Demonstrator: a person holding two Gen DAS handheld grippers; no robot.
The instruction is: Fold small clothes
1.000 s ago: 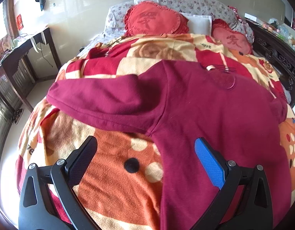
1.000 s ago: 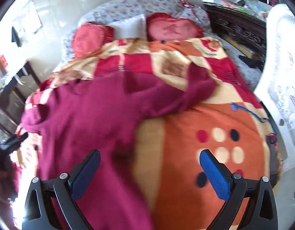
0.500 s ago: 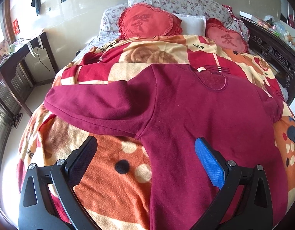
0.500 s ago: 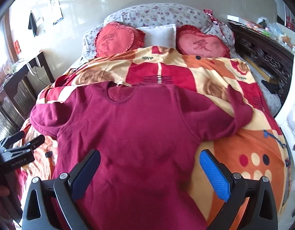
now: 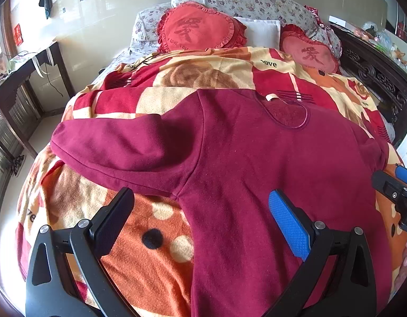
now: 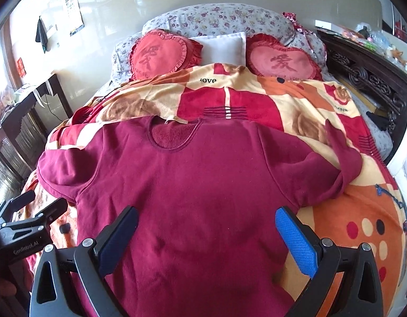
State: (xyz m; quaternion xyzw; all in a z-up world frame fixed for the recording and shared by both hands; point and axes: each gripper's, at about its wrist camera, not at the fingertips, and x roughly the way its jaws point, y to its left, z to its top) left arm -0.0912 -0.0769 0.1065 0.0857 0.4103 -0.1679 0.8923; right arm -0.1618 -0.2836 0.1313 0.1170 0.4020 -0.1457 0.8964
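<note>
A maroon sweatshirt [image 6: 203,185] lay spread flat, front up, on a patterned blanket [image 6: 335,111] covering the bed, its round neckline [image 6: 174,134] toward the headboard. Both sleeves extended sideways: the left sleeve [image 5: 118,148] lay flat, while the right sleeve [image 6: 335,163] was doubled back near its cuff. The left hand-held gripper [image 5: 203,219] hovered above the garment's left side seam with its fingers apart, gripping nothing. The right hand-held gripper [image 6: 208,237] hovered over the lower body panel, fingers likewise apart and empty. 2 heart-shaped cushions [image 6: 161,52] and a white pillow [image 6: 221,47] rested at the bed's head.
</note>
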